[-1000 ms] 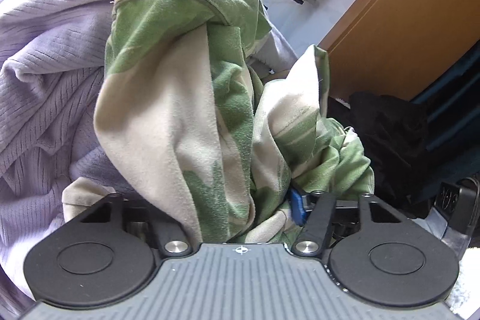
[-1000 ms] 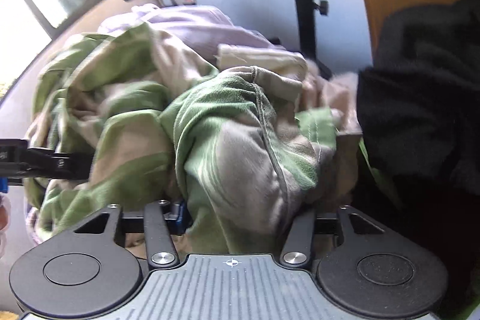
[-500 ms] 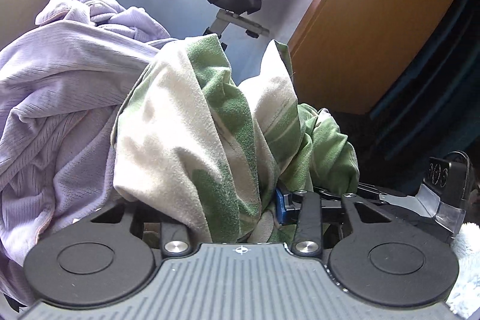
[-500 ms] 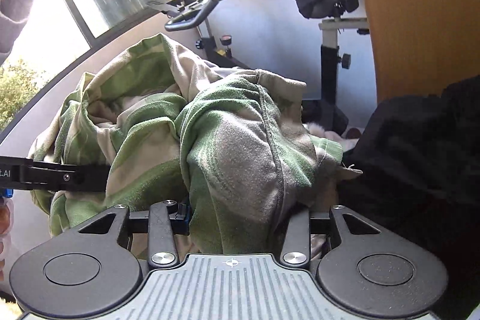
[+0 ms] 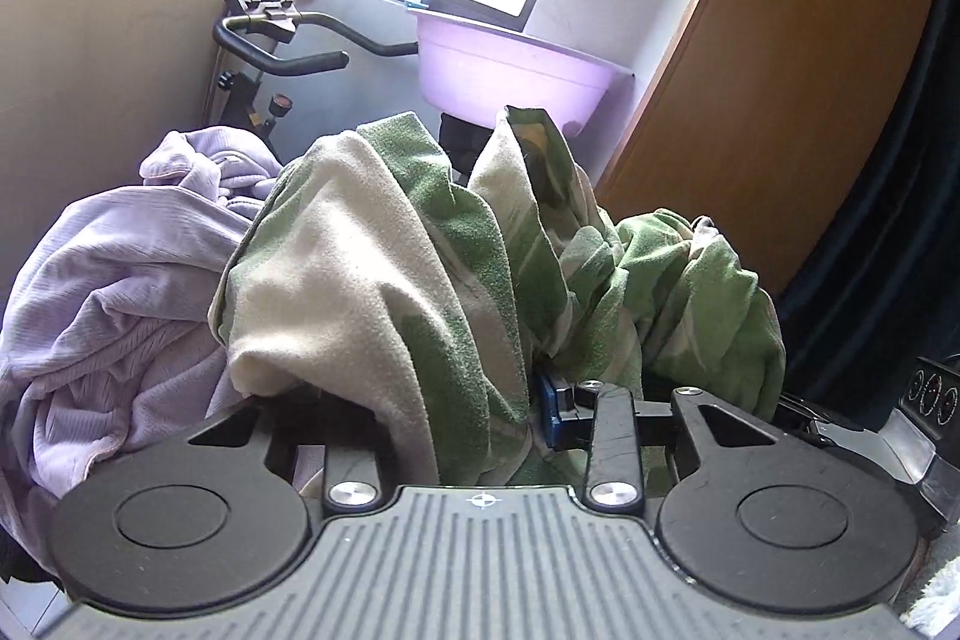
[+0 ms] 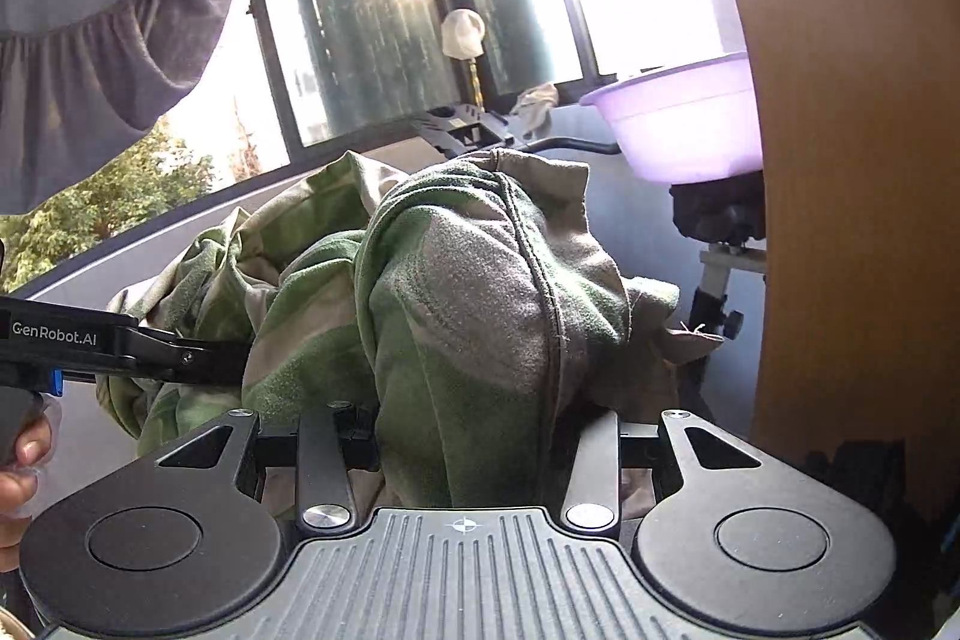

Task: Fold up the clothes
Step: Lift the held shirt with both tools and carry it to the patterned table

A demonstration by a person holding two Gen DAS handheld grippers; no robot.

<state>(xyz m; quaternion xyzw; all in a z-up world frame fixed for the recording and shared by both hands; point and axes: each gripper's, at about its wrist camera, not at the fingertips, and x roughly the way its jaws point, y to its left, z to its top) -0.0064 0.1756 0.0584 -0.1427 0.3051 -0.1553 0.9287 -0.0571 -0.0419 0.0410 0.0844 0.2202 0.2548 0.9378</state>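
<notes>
Holding a green-and-cream camouflage garment (image 5: 420, 292) bunched up in the air, both grippers have cloth packed between their fingers. Left gripper (image 5: 474, 400): fabric fills the gap and drapes over the finger bases, fingertips buried, clamped on the garment. Right gripper (image 6: 468, 418): same, a thick fold with a dark seam spills over the front and hides the fingertips, closed on the garment. Right wrist view shows the left gripper (image 6: 180, 358) coming in from the left edge, its black finger pushed into the garment's left side, with the person's hand (image 6: 18, 466) on its handle. Garment hangs as one crumpled mass between the two grippers, directly ahead of each camera. Lilac ribbed garment (image 5: 120, 292) lies heaped just left of it, touching. Behind: purple basin (image 5: 510, 70), exercise bike handlebar (image 5: 282, 58), wooden panel (image 5: 810, 100) on the right, bright window (image 6: 372, 10).
</notes>
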